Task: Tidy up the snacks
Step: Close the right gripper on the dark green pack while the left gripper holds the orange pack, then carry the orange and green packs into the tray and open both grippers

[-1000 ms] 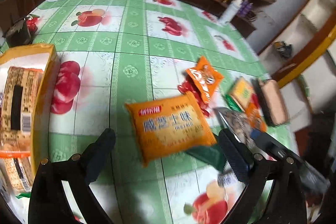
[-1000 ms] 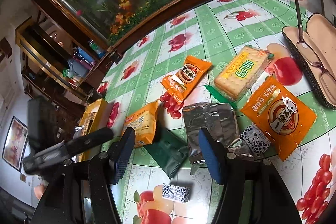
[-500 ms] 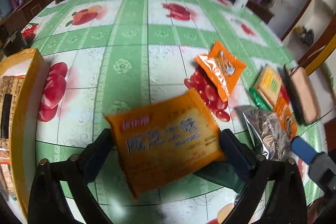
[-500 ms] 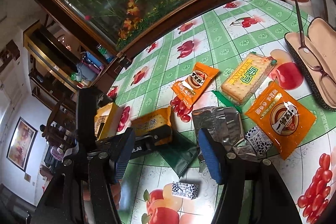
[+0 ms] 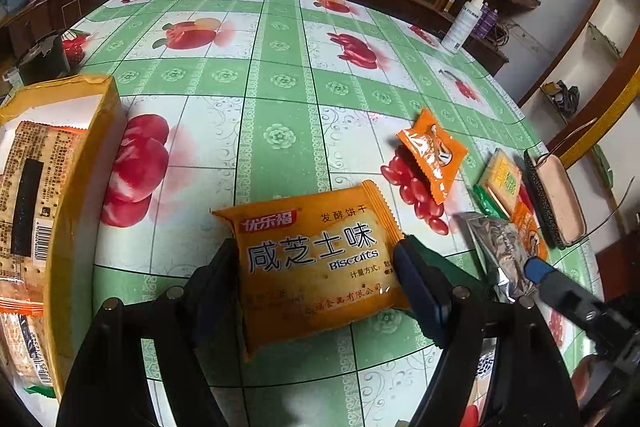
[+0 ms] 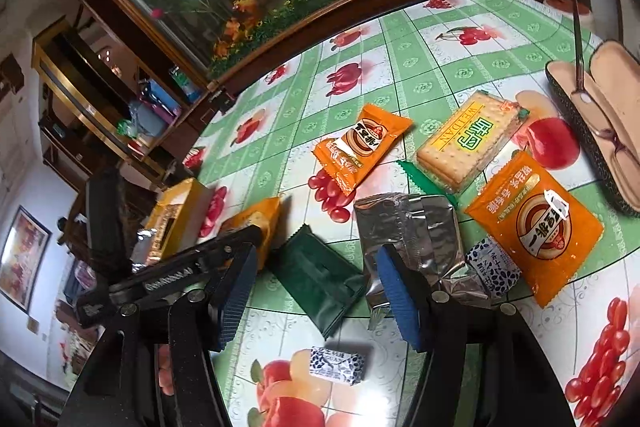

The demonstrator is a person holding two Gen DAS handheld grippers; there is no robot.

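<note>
The left claw has its two dark pads set on either side of the flat orange foil packet of cheese biscuits, which lies on the green-checked, fruit-printed oilcloth of the counter. Its jaws have just been closing, and the pads now meet the packet's side edges, so I read this as the pinch taking hold.

To do it well, the squeeze should stay gentle and square across the packet's middle: the biscuits inside will likely crack under a hard grip, and the slick foil may slip if it is held only by a crimped end. Lifting straight up before swinging left toward the open yellow cardboard box, where similar packets already lie, should keep the packet from dragging over the cloth.

The right claw hangs spread and empty over the dark green wrapper and the crumpled silver foil pouch, with more orange packets, a cracker pack and an open glasses case beyond.

A second ago the left claw was wide apart and short of the packet, which lay ahead of its tips; now it has come down around it and narrowed. The right claw's gap looks unchanged.
</note>
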